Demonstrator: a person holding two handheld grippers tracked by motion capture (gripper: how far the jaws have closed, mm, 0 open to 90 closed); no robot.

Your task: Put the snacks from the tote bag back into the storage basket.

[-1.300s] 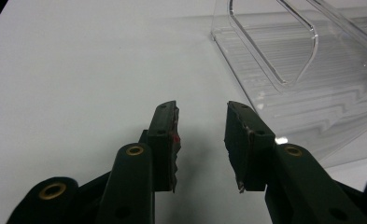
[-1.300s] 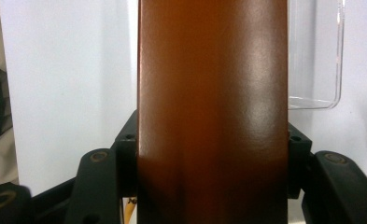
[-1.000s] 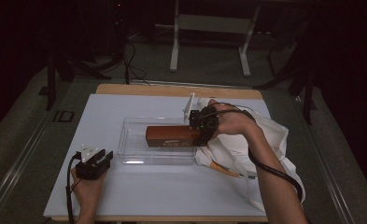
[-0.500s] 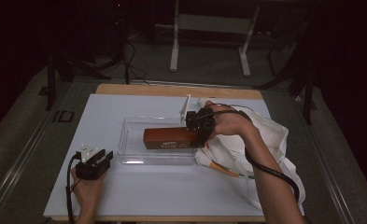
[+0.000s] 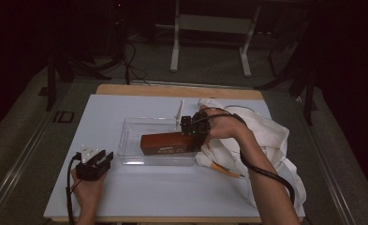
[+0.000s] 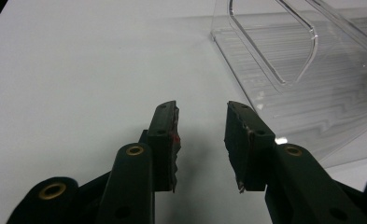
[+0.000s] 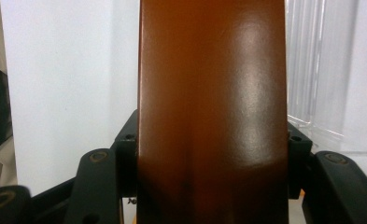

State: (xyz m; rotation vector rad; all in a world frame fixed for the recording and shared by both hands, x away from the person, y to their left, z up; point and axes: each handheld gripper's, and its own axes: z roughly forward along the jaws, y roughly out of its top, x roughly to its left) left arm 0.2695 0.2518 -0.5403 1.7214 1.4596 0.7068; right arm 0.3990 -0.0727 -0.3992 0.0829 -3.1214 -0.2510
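A long brown box with a dark label on its side hangs level over the clear plastic bin in the middle of the table. My right gripper is shut on the box's right end. From the right gripper view the brown box runs straight away between the two jaws, which press on its sides. My left gripper rests on the white table left of the bin, its jaws open with nothing between them. The clear bin stands just ahead and to the right of those jaws.
A crumpled white cloth bag lies at the right of the table, with an orange pen-like thing at its edge. A thin white upright piece stands behind the bin. The white table sheet ends at a wooden edge.
The brown box and my right gripper have drifted slightly left over the bin. My left gripper has stayed where it was.
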